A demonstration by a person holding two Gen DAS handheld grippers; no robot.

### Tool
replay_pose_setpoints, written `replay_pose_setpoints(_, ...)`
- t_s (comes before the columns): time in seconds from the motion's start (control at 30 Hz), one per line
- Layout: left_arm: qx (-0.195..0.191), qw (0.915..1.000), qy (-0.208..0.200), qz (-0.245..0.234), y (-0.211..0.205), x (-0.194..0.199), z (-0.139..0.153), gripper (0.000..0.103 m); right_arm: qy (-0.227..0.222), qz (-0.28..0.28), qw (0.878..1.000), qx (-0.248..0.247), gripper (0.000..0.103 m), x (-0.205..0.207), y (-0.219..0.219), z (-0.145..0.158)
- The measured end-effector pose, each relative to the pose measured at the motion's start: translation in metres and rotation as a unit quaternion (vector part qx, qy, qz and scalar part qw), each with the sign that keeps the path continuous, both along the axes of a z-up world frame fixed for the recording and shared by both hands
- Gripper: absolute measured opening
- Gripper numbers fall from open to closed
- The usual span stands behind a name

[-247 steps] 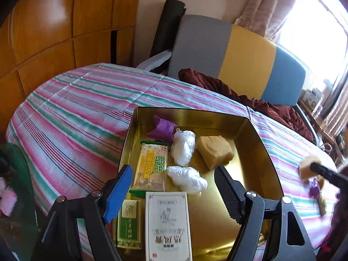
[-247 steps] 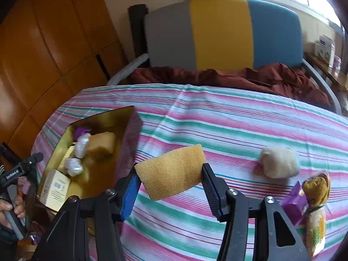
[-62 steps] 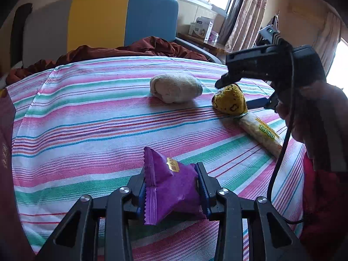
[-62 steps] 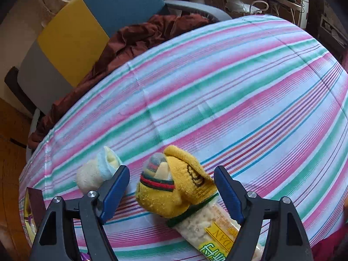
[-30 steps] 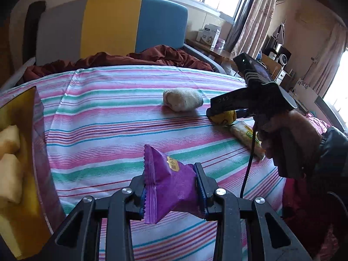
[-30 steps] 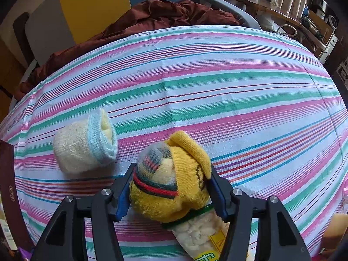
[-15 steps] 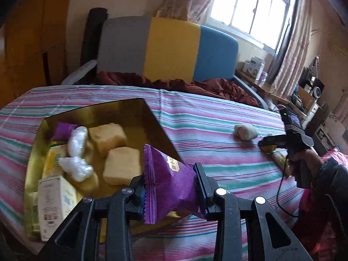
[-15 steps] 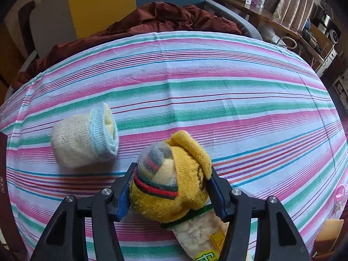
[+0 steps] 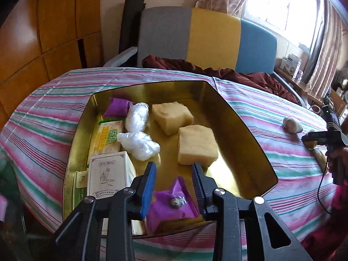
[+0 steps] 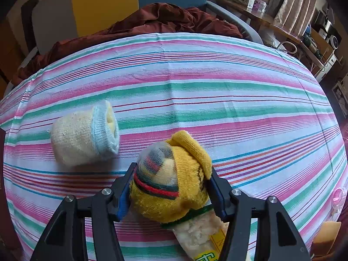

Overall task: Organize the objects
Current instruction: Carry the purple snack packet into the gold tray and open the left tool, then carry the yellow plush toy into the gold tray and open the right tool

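My left gripper (image 9: 174, 165) hangs over the near end of the gold tray (image 9: 245, 130). Its jaws stand shut on a purple snack packet (image 9: 171, 204), which sits low between the fingers, tipped flat. The tray holds two tan sponge blocks (image 9: 196, 144), two white plastic wads (image 9: 140, 144), another purple packet (image 9: 117, 107), a cracker pack (image 9: 109, 137) and a white box (image 9: 109, 174). My right gripper (image 10: 171, 169) is shut on a yellow sock ball (image 10: 171, 184) that rests on a cracker pack (image 10: 202, 239). A cream sock roll (image 10: 82, 139) lies to its left.
The striped tablecloth (image 10: 217, 87) covers a round table. Behind it stand a grey, yellow and blue chair (image 9: 213, 34) and a dark red cloth (image 10: 163, 17). A wooden wall (image 9: 43, 32) is at the left. A hand (image 9: 336, 158) holds the right gripper at the table's right edge.
My left gripper has swung left from the bare cloth to over the tray, and the purple packet has tipped down and flatter in its jaws. The right gripper stays on the yellow sock.
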State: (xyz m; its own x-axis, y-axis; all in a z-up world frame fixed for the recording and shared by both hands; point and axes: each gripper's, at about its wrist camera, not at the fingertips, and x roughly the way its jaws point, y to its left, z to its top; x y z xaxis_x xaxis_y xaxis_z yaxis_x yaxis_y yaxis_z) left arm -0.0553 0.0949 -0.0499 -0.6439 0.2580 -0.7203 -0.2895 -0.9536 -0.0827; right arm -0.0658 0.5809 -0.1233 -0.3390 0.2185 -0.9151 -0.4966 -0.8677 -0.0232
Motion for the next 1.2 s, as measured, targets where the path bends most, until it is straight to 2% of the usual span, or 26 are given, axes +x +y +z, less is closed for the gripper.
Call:
replay_pose_setpoints(0.2, -0.002, 1.0000, 0.001, 0.004, -0.002, -0.004, 0.000, 0.035, -0.001, 0.001, 1.000, 0.001, 0.060, -0.001, 0.002, -0.002)
replay_pose_setpoints(0.27, 0.006, 0.9999, 0.006, 0.008, -0.006, -0.003, 0.006, 0.039, -0.001, 0.000, 1.000, 0.000, 0.060, -0.002, 0.003, -0.001)
replay_pose_setpoints(0.37, 0.019, 0.9990, 0.029, 0.027, -0.019, -0.002, 0.022, 0.046, -0.001, -0.001, 1.000, -0.002, 0.060, -0.003, 0.004, -0.001)
replay_pose_setpoints(0.57, 0.029, 0.9958, 0.048, 0.073, -0.044, -0.004, 0.041, 0.046, 0.002, -0.009, 1.000, -0.007, 0.058, 0.000, 0.003, 0.002)
replay_pose_setpoints(0.67, 0.028, 0.9950, 0.044, 0.085, -0.053, -0.002, 0.040, 0.046, 0.020, -0.020, 1.000, -0.006, 0.054, 0.003, 0.006, 0.010)
replay_pose_setpoints(0.83, 0.024, 0.9946, 0.041, 0.092, -0.063, 0.005, 0.037, 0.046, 0.091, -0.038, 0.995, 0.003, 0.053, 0.017, 0.007, 0.040)
replay_pose_setpoints(0.9, 0.023, 0.9948, 0.042, 0.090, -0.065, 0.006, 0.037, 0.046, 0.116, -0.022, 0.993, -0.002, 0.053, 0.020, -0.004, 0.055)
replay_pose_setpoints(1.03, 0.033, 0.9944, 0.044, 0.090, -0.067, 0.006, 0.036, 0.048, 0.155, 0.047, 0.987, 0.007, 0.053, 0.018, -0.049, 0.089)
replay_pose_setpoints(1.13, 0.039, 0.9943, 0.045, 0.088, -0.067, 0.006, 0.036, 0.048, 0.174, 0.118, 0.978, 0.010, 0.053, 0.015, -0.105, 0.113)
replay_pose_setpoints(1.2, 0.041, 0.9943, 0.047, 0.087, -0.067, 0.007, 0.036, 0.048, 0.185, 0.178, 0.967, 0.004, 0.054, 0.013, -0.152, 0.124)
